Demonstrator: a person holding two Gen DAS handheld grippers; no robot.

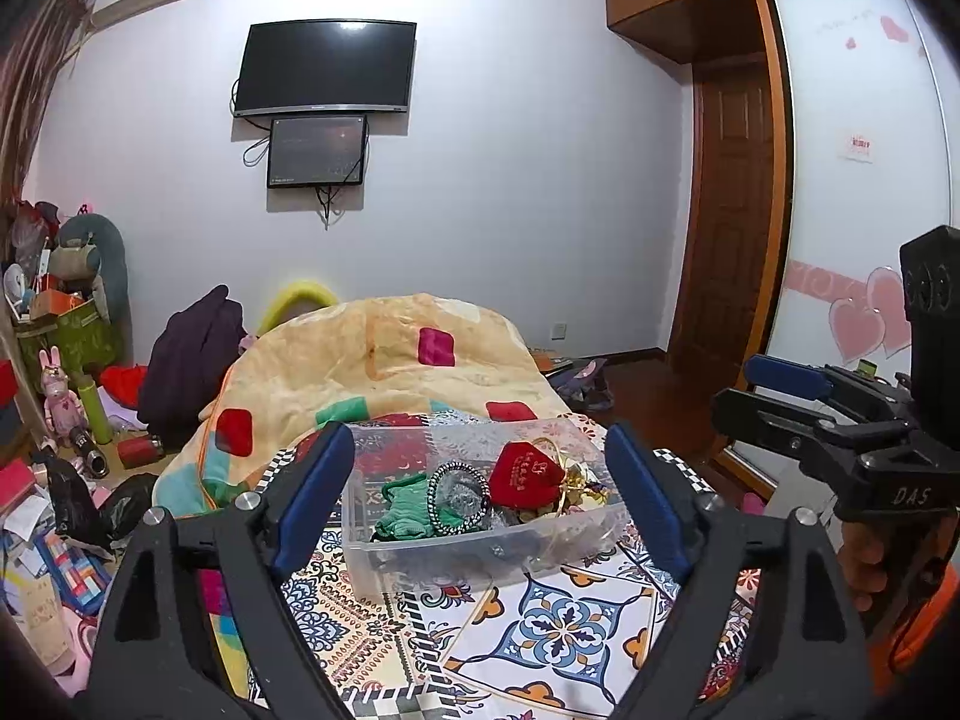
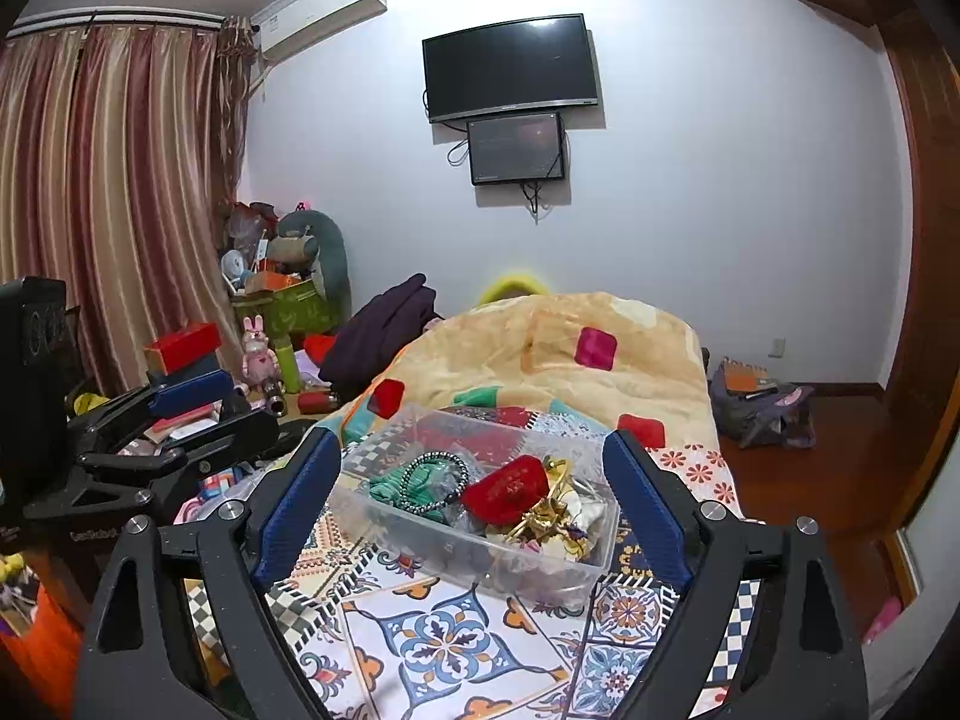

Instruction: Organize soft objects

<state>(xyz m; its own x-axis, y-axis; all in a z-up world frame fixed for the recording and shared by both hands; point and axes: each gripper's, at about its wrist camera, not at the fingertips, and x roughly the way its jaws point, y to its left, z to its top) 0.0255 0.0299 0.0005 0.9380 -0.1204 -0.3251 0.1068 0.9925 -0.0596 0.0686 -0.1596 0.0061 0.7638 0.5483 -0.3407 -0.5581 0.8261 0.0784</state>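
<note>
A clear rectangular plastic bin [image 1: 480,516] sits on the patterned tile-print bedspread [image 1: 558,624], toward the far end of the flat part, just short of where a heaped cream quilt with red and teal patches [image 1: 384,372] rises behind it. Inside the bin lie a crumpled green knit cloth [image 1: 408,510], a black-and-white beaded ring [image 1: 459,498] resting on it, and a red velvet pouch with gold lettering [image 1: 525,477] to the right. Beside the pouch is a tangle of gold ribbon and pale fabric scraps [image 2: 552,522]; its pieces are too jumbled to tell apart, and the bin's cloudy walls blur whatever lies at the bottom.

The left gripper [image 1: 480,498] hangs above the near edge of the bedspread, its blue-padded fingers spread wide with nothing between them, framing the bin without touching it. The right gripper [image 2: 480,504] does the same from slightly to the right, jaws equally wide and empty. In the left view the right gripper shows side-on at the frame's right edge, partly cut off, with part of a hand [image 1: 870,564] gripping its handle.

Beyond the quilt, a yellow rounded object [image 1: 303,300] is mostly hidden. A dark purple bundle [image 1: 192,354] sits left of the quilt.
</note>
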